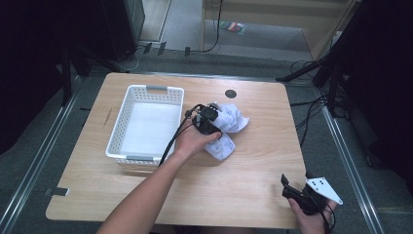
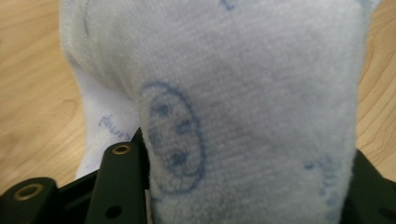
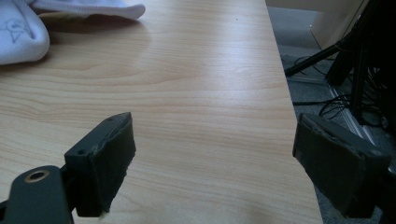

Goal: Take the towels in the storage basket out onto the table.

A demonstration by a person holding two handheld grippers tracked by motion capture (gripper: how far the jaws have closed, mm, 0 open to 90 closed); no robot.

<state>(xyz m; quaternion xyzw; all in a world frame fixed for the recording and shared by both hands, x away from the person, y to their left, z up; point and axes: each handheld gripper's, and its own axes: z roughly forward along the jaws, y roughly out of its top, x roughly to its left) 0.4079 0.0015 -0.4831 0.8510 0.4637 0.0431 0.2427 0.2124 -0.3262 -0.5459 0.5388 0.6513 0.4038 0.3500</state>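
Observation:
A white cloth (image 1: 230, 120) printed with small blue drawings lies bunched in the middle of the wooden table (image 1: 263, 165). My left gripper (image 1: 210, 123), held in a hand, rests on its near-left side. In the left gripper view the cloth (image 2: 252, 84) bulges up between the two black jaws, which press on it from both sides. My right gripper (image 1: 297, 182) is held low over the table's front right corner, far from the cloth. Its jaws stand wide open over bare wood (image 3: 215, 140), with the cloth (image 3: 18, 35) off at the upper left.
A white slotted basket (image 1: 122, 114) stands left of the cloth, nothing visible inside it. A small black round disc (image 1: 231, 93) sits near the far edge. The table's right edge (image 3: 285, 93) runs close by the right gripper; cables and stand legs lie on the floor beyond.

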